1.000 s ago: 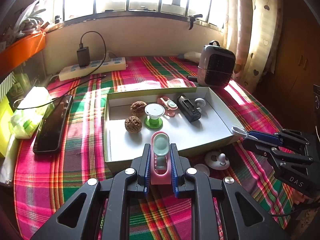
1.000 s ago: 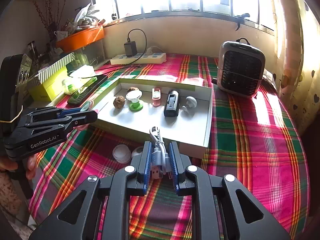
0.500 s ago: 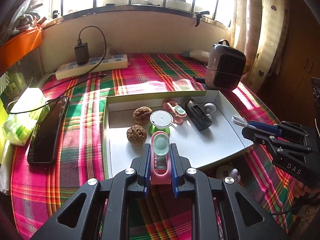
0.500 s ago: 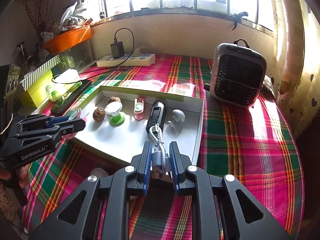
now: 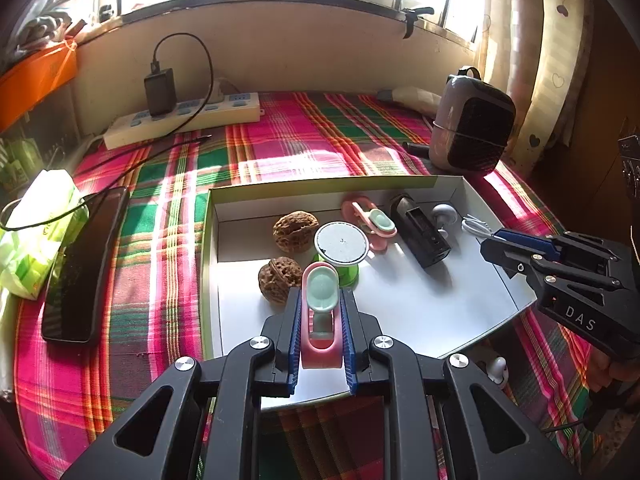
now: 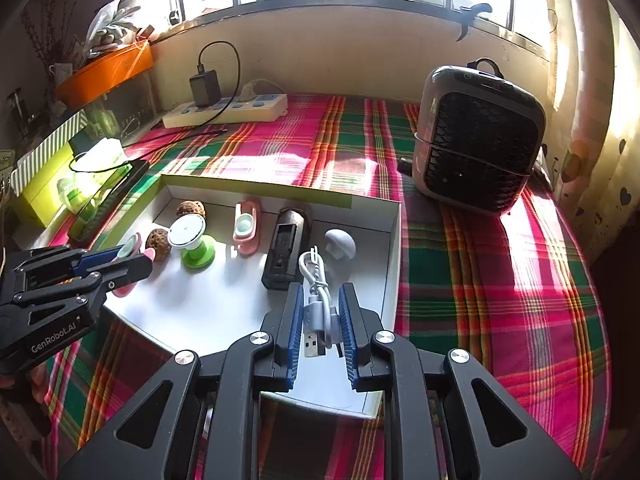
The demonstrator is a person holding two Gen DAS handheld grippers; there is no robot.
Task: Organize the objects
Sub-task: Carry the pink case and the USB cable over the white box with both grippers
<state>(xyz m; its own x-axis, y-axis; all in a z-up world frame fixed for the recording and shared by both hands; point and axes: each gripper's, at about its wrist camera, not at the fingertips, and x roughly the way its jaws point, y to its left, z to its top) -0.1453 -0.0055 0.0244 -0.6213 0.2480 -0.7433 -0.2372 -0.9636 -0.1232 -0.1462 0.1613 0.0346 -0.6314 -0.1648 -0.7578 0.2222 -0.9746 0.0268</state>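
Both tongs have moved forward over the white box (image 5: 500, 304), left (image 5: 320, 320) carrying the pink clip (image 5: 320, 320), right (image 6: 320, 320) the white cable (image 6: 318, 300)

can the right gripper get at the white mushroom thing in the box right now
Probably not yet. The right gripper is already shut on a white cable, so its jaws are taken. The mushroom itself sits uncovered just ahead in the box.

The left gripper (image 5: 320, 312) clamps a pink clip (image 5: 320, 316) over the white box (image 5: 420, 308), beside a walnut (image 5: 279, 279)
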